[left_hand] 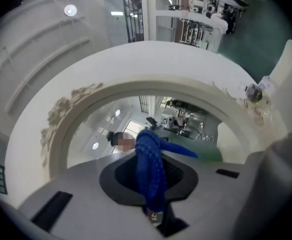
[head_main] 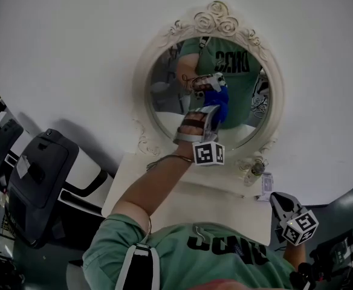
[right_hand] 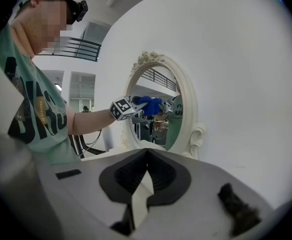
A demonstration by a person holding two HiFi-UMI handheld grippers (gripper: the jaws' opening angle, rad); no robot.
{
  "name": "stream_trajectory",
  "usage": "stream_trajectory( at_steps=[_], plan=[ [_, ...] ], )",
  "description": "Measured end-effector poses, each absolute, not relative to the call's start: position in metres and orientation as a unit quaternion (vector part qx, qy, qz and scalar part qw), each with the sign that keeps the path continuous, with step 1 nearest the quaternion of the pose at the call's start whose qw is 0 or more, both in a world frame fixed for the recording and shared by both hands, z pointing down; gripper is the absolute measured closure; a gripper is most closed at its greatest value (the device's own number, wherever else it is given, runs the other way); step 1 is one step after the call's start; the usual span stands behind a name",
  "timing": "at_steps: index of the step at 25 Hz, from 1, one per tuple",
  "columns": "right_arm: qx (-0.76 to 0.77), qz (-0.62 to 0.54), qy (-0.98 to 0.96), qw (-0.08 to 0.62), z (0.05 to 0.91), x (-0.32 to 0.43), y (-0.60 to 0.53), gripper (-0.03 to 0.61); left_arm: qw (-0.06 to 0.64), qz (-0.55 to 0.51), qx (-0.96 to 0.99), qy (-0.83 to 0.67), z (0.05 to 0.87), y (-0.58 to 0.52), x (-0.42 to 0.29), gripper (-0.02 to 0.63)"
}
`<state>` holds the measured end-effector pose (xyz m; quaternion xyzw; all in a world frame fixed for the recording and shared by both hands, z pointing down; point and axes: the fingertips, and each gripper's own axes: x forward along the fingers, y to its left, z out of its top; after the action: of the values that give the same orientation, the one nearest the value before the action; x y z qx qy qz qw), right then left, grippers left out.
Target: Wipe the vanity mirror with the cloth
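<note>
Wiping, mid-glass
My left gripper (head_main: 211, 116) clamps the blue cloth (left_hand: 151, 169) against the vanity mirror (head_main: 164, 101) for pressure; my right gripper (head_main: 280, 200), closed and empty, hangs clear at five o'clock.

The vanity mirror (head_main: 275, 101) stands upright at the back of the bench (head_main: 225, 201), against the wall (head_main: 74, 53). The cloth (head_main: 220, 103) lies against the glass near its middle, held in the left gripper (head_main: 214, 112). At the mirror's right foot stands what may be a small bottle (head_main: 255, 171). The right gripper (head_main: 279, 201) hangs low by the bench's right end, well apart from the mirror.
</note>
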<state>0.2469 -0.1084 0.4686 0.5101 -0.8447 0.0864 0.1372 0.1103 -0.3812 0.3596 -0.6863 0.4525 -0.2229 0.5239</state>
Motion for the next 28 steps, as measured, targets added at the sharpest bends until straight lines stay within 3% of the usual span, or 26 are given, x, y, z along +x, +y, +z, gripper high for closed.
stream_trajectory(
  at_steps=[6, 13, 22, 28],
  plan=[
    [0.465, 0.077, -0.87, 0.148, 0.467, 0.208, -0.136, 0.567, 0.457, -0.293, -0.643, 0.54, 0.378, -0.424, -0.046, 0.562],
    [0.446, 0.073, -0.879, 0.151, 0.467, 0.188, -0.151, 0.567, 0.412, -0.351, -0.62, 0.568, 0.414, -0.452, -0.113, 0.561],
    [0.451, 0.077, -0.875, 0.156, 0.469, 0.193, -0.156, 0.566, 0.407, -0.347, -0.628, 0.565, 0.422, -0.463, -0.113, 0.563],
    [0.458, 0.077, -0.872, 0.152, 0.471, 0.199, -0.156, 0.567, 0.433, -0.326, -0.644, 0.54, 0.415, -0.45, -0.05, 0.563]
  ],
)
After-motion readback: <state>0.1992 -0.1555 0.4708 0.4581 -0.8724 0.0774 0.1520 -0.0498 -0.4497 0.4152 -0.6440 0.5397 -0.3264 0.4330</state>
